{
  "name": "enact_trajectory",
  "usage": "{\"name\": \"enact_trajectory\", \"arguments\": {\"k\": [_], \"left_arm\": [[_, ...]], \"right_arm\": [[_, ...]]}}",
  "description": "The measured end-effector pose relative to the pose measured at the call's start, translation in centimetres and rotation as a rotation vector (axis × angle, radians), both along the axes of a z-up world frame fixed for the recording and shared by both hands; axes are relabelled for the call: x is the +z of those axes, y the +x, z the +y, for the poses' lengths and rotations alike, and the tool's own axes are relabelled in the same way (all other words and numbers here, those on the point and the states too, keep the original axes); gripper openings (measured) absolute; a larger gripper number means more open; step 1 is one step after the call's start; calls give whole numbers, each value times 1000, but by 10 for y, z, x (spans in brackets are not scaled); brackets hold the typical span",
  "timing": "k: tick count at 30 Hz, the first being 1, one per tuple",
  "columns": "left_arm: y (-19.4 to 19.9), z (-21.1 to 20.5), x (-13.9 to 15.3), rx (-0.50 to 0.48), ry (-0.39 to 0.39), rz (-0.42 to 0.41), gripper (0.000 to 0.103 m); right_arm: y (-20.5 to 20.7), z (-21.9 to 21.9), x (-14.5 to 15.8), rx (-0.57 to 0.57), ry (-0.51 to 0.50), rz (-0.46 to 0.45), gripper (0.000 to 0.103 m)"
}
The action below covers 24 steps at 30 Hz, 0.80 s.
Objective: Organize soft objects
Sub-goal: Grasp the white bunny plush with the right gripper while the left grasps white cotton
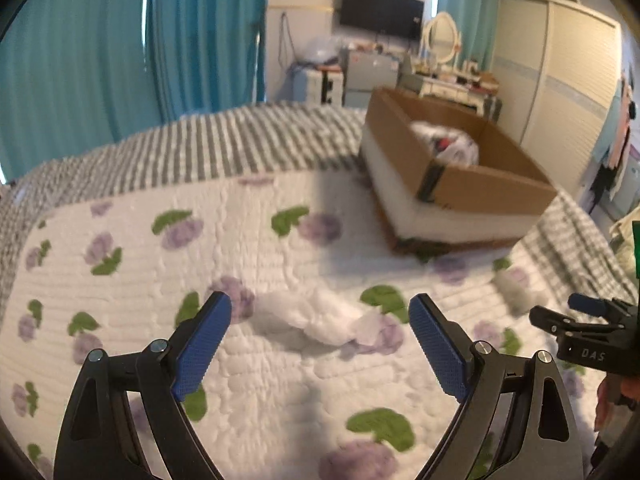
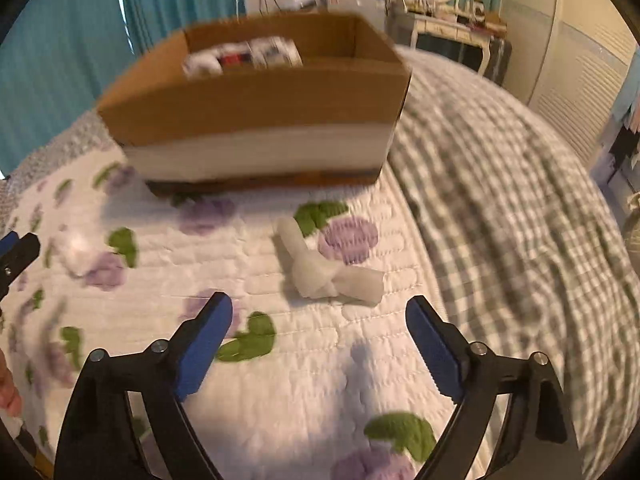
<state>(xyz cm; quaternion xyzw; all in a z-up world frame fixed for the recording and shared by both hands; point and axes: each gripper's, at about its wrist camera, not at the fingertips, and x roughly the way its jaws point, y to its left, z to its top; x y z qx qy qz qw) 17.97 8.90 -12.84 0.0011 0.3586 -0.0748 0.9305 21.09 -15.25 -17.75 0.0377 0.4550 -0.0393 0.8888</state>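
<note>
Here the cardboard box [image 2: 256, 96] contents blur; both tongs gape empty.

Each tool [image 1: 320, 344] [image 2: 319, 344] has black arms, silver screws and ridged blue pads [image 1: 202, 346].

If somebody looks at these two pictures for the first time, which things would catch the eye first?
Probably the brown cardboard box on the bed, with white bundles already inside. Next, the knotted white cloth roll lying on the flowered white quilt, just ahead of the open right gripper. The open left gripper faces a fluffy white sock.
</note>
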Motion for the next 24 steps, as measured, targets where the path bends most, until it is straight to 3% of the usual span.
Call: {"name": "enact_trajectory", "arguments": {"k": [2,4,7,10,15,16,24], "left_arm": [[8,5,-14,45,-16,38,92],[11,7,-23,25,-59,76,92],[14,3,-34,12,-22,96,92],[20,1,-40,9,-17,107,92],[25,-4,-47,11,9,126,92],[26,-5,-48,10,7,131,92],[38,0,-48,-13,-33,133,89]], "right_arm": [[10,-3,-15,-14,8,24,84],[18,-7,-25,-27,38,45,78],[28,-11,-34,-44,51,55,77],[34,-17,-34,-73,43,37,59],[32,-24,-31,-89,61,0,50],[31,-24,-30,-81,68,-8,39],[25,-19,-15,-37,56,-53,38]]}}
